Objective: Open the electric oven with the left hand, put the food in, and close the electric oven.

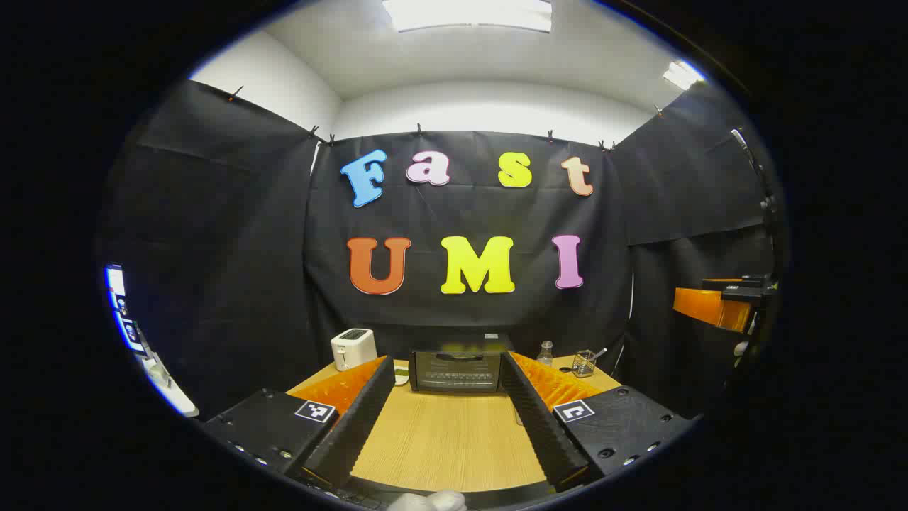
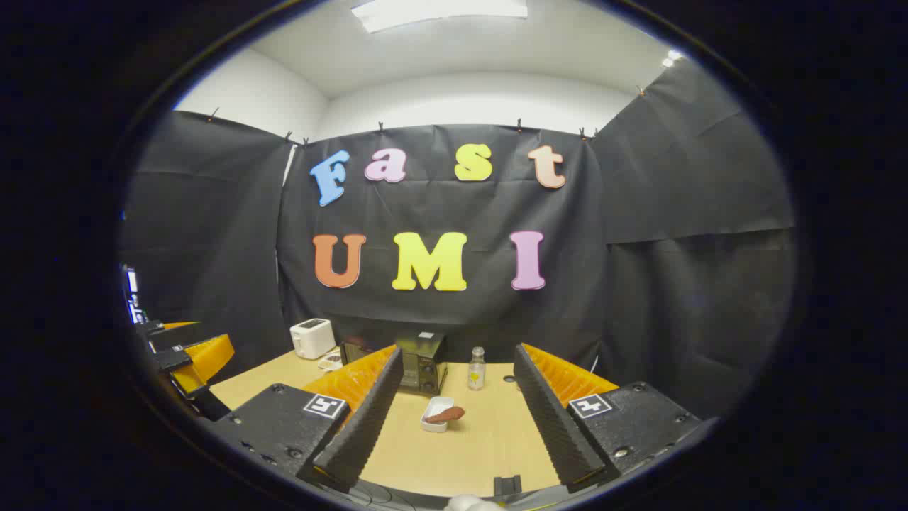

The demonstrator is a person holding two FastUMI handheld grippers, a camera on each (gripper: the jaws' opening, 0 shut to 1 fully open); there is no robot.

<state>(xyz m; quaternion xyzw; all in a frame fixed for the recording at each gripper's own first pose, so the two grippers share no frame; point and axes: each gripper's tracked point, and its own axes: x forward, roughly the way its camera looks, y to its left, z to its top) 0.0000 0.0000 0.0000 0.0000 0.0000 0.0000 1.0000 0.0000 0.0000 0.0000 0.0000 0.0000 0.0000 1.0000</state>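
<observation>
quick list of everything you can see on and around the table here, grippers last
electric oven: 1, black, back middle of the table, door closed
food: 1 piece, reddish brown, lying across a small white dish in front of the oven
toaster: 1, white, back left of the table
bottle: 1, clear, right of the oven
glass: 1, clear, something standing in it, back right
table: 1, light wood
left gripper: 1, black and orange, open, aimed at the oven
right gripper: 1, black and orange, open, aimed toward the dish
</observation>
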